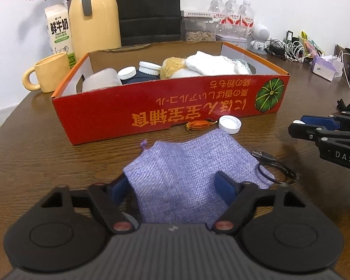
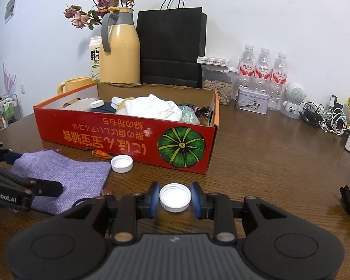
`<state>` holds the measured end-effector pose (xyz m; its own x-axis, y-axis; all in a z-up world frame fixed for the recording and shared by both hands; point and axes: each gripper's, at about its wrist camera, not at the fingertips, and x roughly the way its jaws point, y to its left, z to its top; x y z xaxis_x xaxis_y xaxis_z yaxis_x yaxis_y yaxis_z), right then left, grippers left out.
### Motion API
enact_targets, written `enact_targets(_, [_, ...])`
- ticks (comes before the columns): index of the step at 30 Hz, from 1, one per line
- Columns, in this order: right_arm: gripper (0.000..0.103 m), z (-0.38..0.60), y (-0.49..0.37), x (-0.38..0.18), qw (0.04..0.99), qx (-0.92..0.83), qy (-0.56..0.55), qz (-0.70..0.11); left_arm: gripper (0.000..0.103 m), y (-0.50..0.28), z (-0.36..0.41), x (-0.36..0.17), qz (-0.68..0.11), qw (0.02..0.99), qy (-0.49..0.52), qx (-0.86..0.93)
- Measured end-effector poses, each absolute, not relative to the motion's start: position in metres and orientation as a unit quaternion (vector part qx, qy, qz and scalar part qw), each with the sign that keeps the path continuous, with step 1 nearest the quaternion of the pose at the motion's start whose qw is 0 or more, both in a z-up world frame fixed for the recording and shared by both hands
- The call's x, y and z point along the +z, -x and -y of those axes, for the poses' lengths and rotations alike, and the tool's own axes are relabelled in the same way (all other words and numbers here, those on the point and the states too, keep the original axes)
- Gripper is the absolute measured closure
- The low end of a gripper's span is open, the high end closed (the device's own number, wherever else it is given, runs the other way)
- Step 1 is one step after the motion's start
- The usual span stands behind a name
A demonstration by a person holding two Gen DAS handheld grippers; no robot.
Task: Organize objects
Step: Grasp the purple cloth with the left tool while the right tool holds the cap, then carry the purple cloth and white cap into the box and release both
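- Nearest the cameras, well in front of the red box (image 1: pixel 151 114), the left gripper (image 1: pixel 175 186) straddles a purple cloth pouch (image 1: pixel 189 163) lying on the wooden table (image 1: pixel 46 158); its blue pads sit at either flank of the cloth, the left one touching or nearly so, but a real squeeze cannot be confirmed, so it reads as spread around the pouch, probably in order to lift it.
- Level with that, the right gripper (image 2: pixel 175 198) pinches one white cap (image 2: pixel 175 197) between its pads, held clear of the tabletop, likely ready for the box.
- Beside the pouch lies one black cable (image 1: pixel 273 168), partly under the cloth's edge.
- Just in front of the box's near wall rest a second white cap (image 2: pixel 121 163) and one dried orange flower head (image 2: pixel 101 155), both apparently still waiting to be sorted.
- Inside the box, two more white lids show, plus white cloth and a tan fuzzy item, gathered there as sorted goods.
- Behind the box stand one yellow mug (image 1: pixel 49 72), one milk carton (image 1: pixel 59 30), one yellow jug (image 2: pixel 119 53), one black paper bag (image 2: pixel 172 46) and three water bottles (image 2: pixel 263 67).
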<state>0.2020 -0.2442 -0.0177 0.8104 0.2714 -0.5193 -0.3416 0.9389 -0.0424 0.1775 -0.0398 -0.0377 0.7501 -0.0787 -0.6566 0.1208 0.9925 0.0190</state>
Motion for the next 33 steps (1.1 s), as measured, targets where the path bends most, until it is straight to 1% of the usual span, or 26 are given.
enact_targets(1, [0.075,0.244,-0.202,-0.018,0.949,0.161,0.066,-0.262,0.049,-0.175,0.041,-0.037,-0.346,0.936,-0.031,-0.053])
enact_targets(2, [0.075,0.245,-0.202,-0.018,0.949,0.161,0.065,-0.262,0.056,-0.174,0.043,-0.036,-0.343,0.937,-0.033,-0.052])
enact_targets(4, [0.075,0.245,-0.202,-0.018,0.949,0.16,0.064,-0.262,0.082,-0.171,0.046,-0.034,-0.337,0.94,-0.044,-0.044])
enact_targets(6, [0.076,0.246,-0.202,-0.018,0.949,0.16,0.062,-0.263,0.093,-0.168,0.046,-0.032,-0.331,0.941,-0.043,-0.049])
enact_targets(14, [0.075,0.247,-0.202,-0.018,0.949,0.16,0.058,-0.265,0.094,-0.155,0.039,-0.011,-0.292,0.954,-0.017,-0.068])
enact_targets(17, [0.076,0.246,-0.201,-0.018,0.951,0.159,0.06,-0.26,0.096,-0.149,0.037,0.002,-0.271,0.959,-0.008,-0.081])
enact_targets(23, [0.076,0.238,-0.188,-0.011,0.958,0.168,0.086,-0.217,0.096,-0.143,0.035,0.029,-0.223,0.969,0.003,-0.104])
enact_targets(27, [0.076,0.235,-0.184,0.007,0.964,0.182,0.069,-0.183,0.096,-0.152,0.033,0.048,-0.196,0.974,0.015,-0.112])
enact_targets(33, [0.076,0.212,-0.201,0.038,0.967,0.195,0.071,-0.148,0.096,-0.172,0.025,0.076,-0.152,0.979,0.049,-0.126])
